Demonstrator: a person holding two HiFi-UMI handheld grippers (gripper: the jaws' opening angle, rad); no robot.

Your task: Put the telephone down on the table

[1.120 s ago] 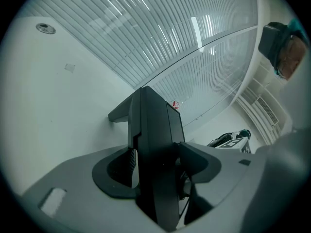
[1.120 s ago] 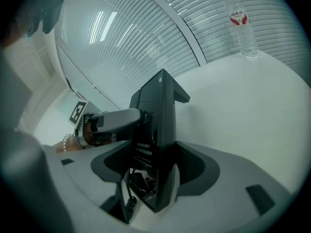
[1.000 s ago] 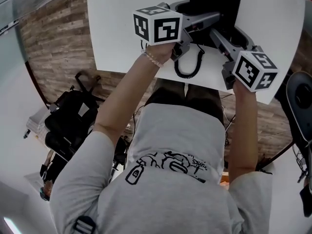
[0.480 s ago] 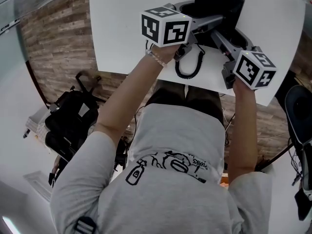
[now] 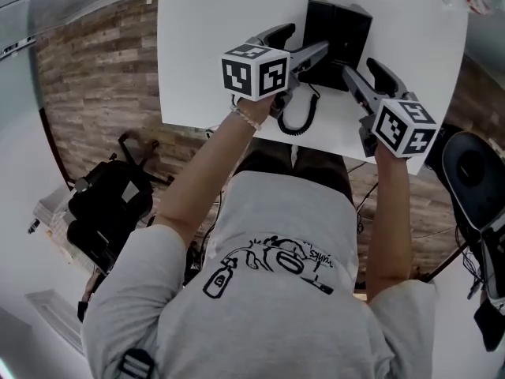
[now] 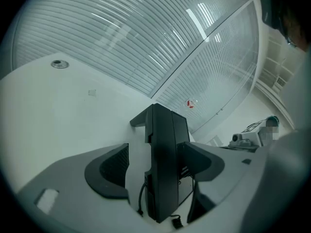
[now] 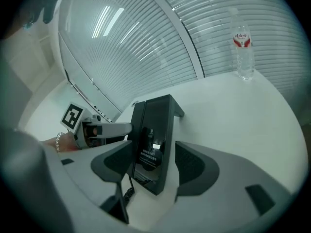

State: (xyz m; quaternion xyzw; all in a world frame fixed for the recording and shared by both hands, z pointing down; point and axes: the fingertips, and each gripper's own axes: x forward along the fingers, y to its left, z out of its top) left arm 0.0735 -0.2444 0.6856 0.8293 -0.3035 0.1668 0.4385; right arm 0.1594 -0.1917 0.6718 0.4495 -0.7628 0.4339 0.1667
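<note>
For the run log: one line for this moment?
telephone: on table | left gripper: jaws just opening, telephone between | right gripper: open, telephone between

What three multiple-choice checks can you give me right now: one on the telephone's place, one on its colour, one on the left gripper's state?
1. Where is the telephone?
A. On the white table
B. In a drawer
C. On a shelf

2. What colour is the telephone?
A. White
B. Black
C. Red

3. How do the jaws of the left gripper stand?
A. Shut on a cup
B. Shut tight with nothing between them
C. Apart, with the telephone between them

Answers:
1 A: the head view shows the telephone resting on the white table.
2 B: its body is black in every view.
3 C: the left gripper's jaws have just been opening. In the left gripper view the telephone stands between them, with a gap at the left pad.
</note>
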